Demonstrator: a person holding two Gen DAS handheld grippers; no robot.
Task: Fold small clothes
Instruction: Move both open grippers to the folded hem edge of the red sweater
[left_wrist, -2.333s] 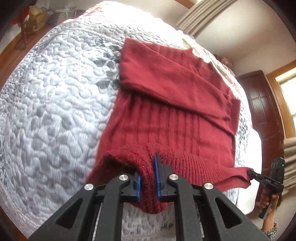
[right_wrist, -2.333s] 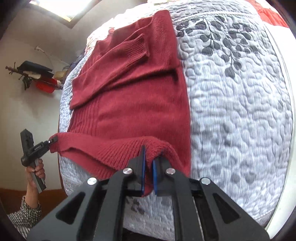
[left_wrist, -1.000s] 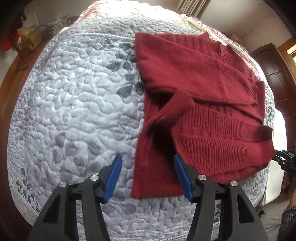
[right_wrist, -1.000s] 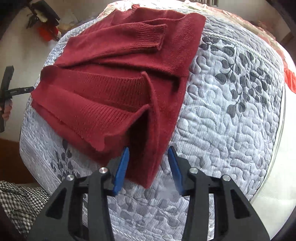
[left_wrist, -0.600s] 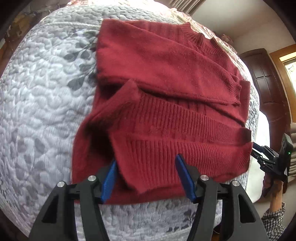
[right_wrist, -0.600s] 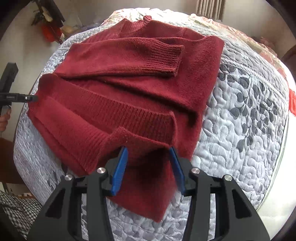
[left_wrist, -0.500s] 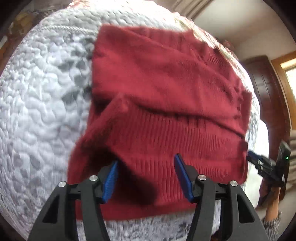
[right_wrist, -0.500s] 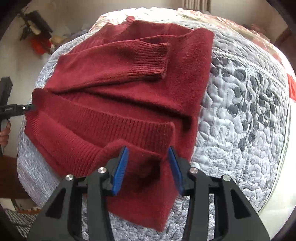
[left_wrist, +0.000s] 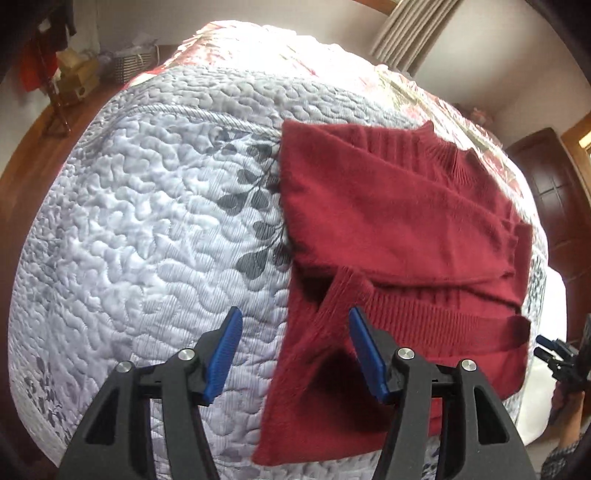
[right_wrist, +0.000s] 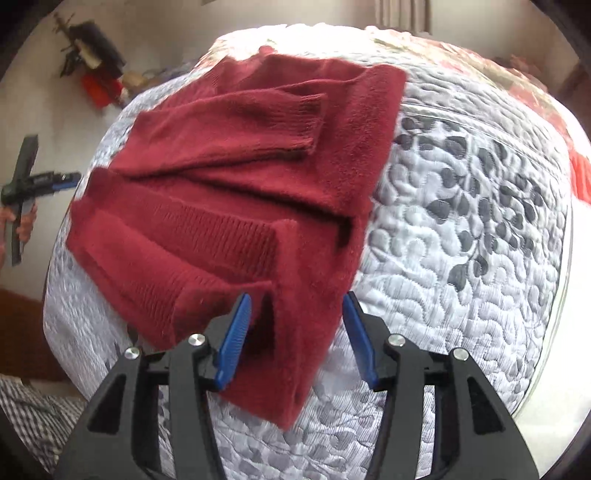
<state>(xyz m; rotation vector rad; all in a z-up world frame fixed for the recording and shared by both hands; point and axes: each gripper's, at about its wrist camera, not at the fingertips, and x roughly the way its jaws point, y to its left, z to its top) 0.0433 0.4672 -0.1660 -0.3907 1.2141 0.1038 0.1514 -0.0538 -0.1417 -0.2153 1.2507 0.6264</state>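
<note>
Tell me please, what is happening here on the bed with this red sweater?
A person with a gripper in each hand is folding a red sweater on a quilted bedspread. Its sleeves lie folded across the body, and the ribbed hem is turned up partway. Both the left gripper and the right gripper are open over the near edge of the sweater, holding nothing. The fold looks unfinished and a little uneven.

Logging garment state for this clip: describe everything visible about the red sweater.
The red sweater is a fuzzy dark-red knit with ribbed cuffs, hem and collar. It lies on the grey quilted bedspread, sleeves folded across the chest, hem band turned up unevenly over the body. Both the left gripper and right gripper are open, gripping nothing.
</note>
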